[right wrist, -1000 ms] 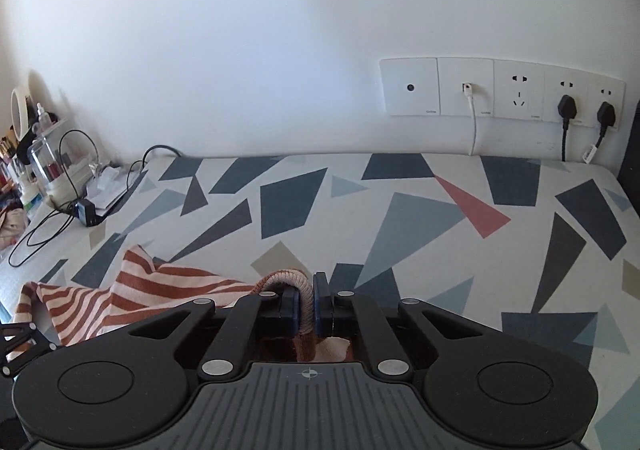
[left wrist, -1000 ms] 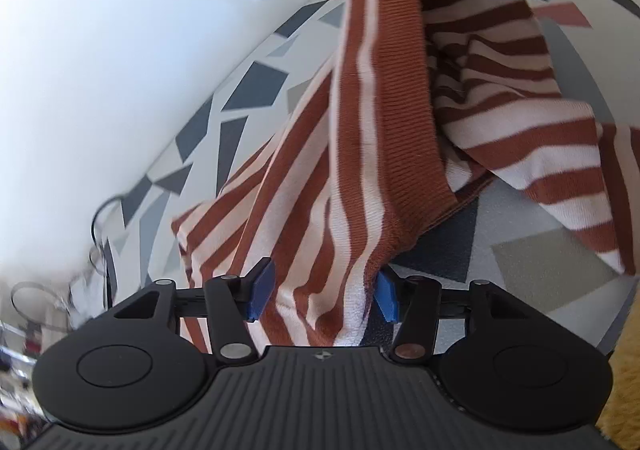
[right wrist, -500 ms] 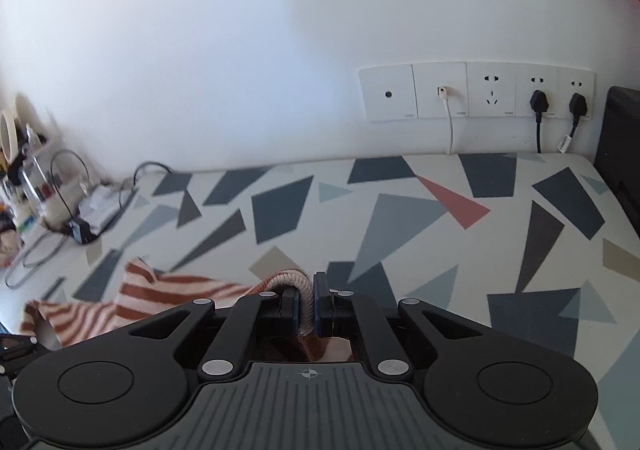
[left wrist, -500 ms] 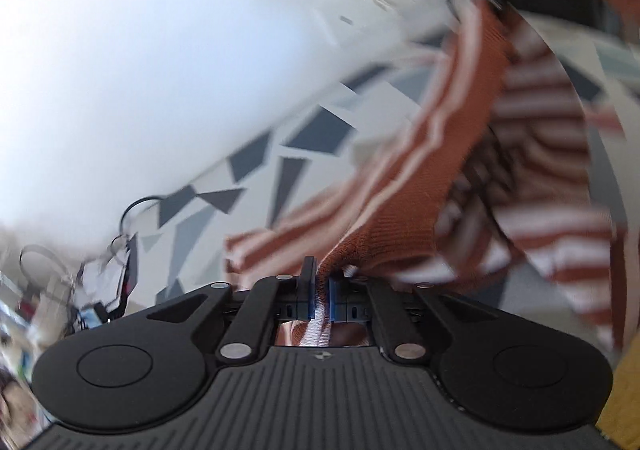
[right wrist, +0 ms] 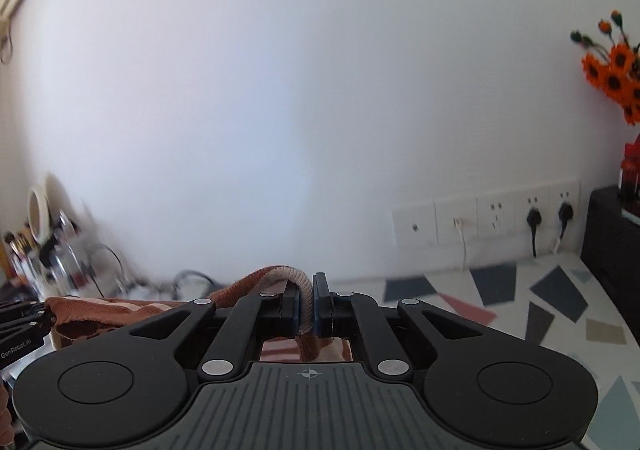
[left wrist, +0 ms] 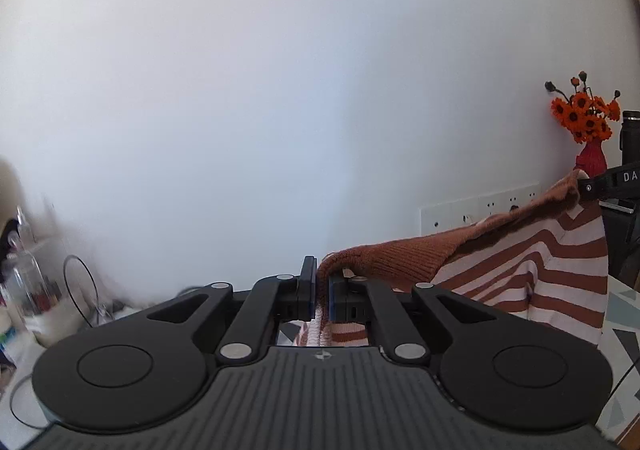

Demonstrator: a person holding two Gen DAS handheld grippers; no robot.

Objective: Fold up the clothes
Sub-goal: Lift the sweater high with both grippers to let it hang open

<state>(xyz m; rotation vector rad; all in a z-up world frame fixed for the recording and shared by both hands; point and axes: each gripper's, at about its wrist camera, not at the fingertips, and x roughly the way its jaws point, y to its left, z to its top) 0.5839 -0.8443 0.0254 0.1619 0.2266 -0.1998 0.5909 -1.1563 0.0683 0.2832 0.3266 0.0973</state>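
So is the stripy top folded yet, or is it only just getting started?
Only just started. Done: both grippers have hold of it. The left gripper is shut on the striped top at its brown ribbed edge, and the right gripper is shut on another bit of that edge. In hand: the top hangs stretched between them, above the patterned table. Left: laying it flat and making every fold.

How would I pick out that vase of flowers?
Follow the white wall rightward past the row of sockets. Above them stands a small red vase holding bright orange flowers with dark centres, the only vivid colour there.
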